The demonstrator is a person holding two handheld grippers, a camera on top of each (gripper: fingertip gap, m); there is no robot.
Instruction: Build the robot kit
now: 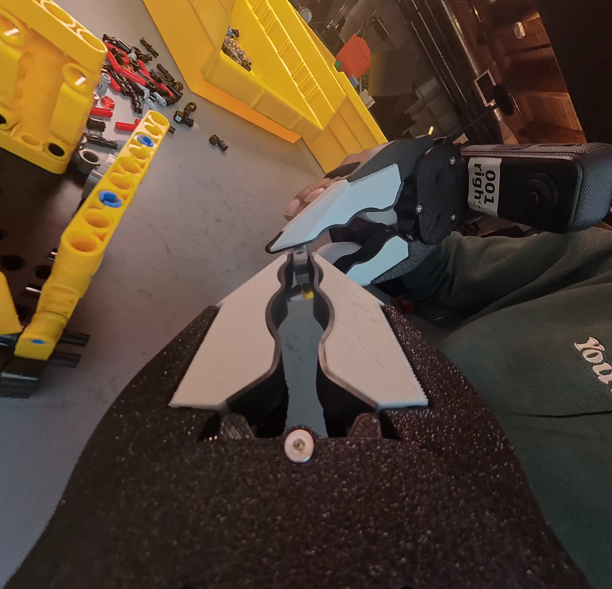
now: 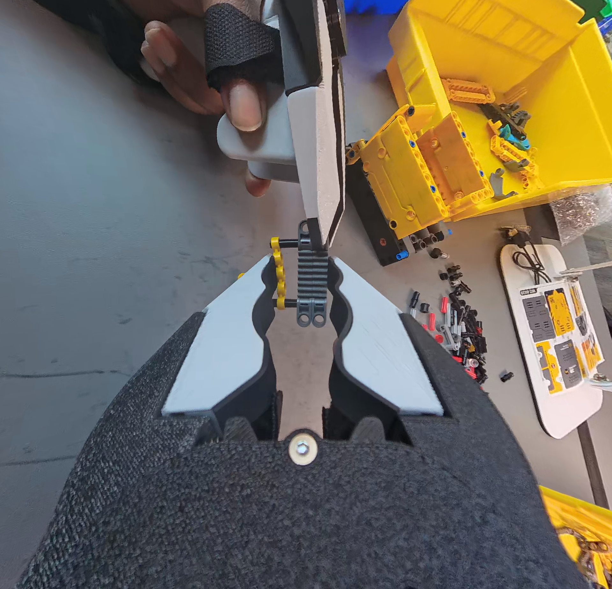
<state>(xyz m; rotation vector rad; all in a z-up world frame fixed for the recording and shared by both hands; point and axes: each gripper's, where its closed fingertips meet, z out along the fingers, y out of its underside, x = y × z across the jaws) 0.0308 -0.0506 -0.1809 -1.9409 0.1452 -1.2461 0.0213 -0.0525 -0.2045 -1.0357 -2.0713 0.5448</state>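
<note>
A small assembly (image 2: 313, 282) of two dark grey ribbed pieces, joined by black pins to a short yellow beam (image 2: 280, 275), hangs above the grey table. My right gripper (image 2: 299, 268) is shut on its sides, one finger on the yellow beam and one on the grey piece. My left gripper (image 2: 319, 239) comes in from above, edge-on, and pinches the assembly's top end. In the left wrist view my left gripper (image 1: 299, 262) is shut on the dark grey piece (image 1: 300, 270), and the right gripper (image 1: 294, 253) meets it from the right.
A partly built yellow model (image 2: 407, 182) leans on a yellow bin (image 2: 496, 43) of parts. A pile of small red, black and grey pins (image 2: 463, 328) and a picture sheet (image 2: 559, 338) lie to the right. A long yellow beam (image 1: 109, 205) stands at left. A green sleeve (image 1: 530, 308) is close.
</note>
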